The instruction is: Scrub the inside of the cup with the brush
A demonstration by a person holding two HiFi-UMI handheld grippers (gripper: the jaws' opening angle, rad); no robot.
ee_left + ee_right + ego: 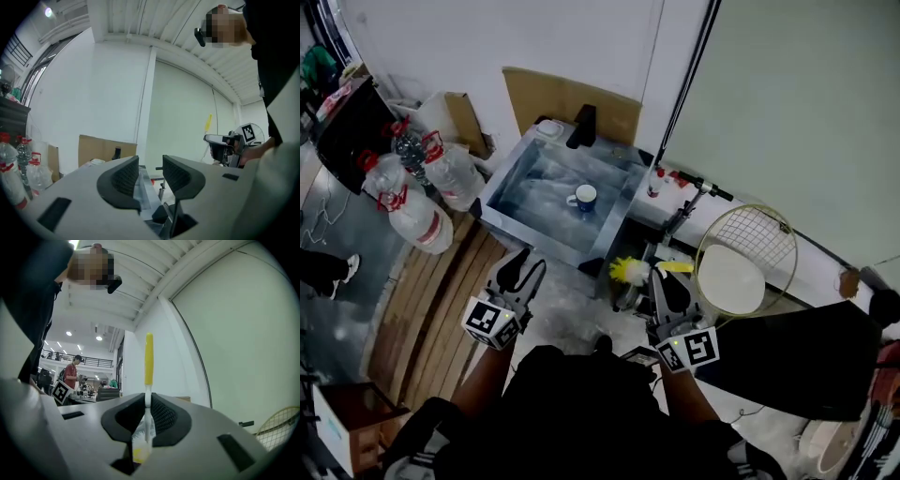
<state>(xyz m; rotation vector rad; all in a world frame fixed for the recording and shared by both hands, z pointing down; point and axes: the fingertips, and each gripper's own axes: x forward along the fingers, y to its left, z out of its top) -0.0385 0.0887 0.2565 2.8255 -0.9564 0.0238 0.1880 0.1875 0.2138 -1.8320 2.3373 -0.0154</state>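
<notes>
We log a blue-and-white cup (584,198) upright inside the sink (517,190). Just short of the sink, the right gripper (148,401) clamps a yellow-handled brush (148,362). The left gripper (150,171) is narrowly parted, holding nothing.

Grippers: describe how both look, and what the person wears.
Both alike: left gripper and right gripper have pale grey bodies and black, ribbed tongs. Each carries a white cube with black square markers. The person wears a black top.

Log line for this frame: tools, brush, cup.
left tool: open, empty | right tool: shut on brush | cup: upright in sink, unheld | scrub: not started
</notes>
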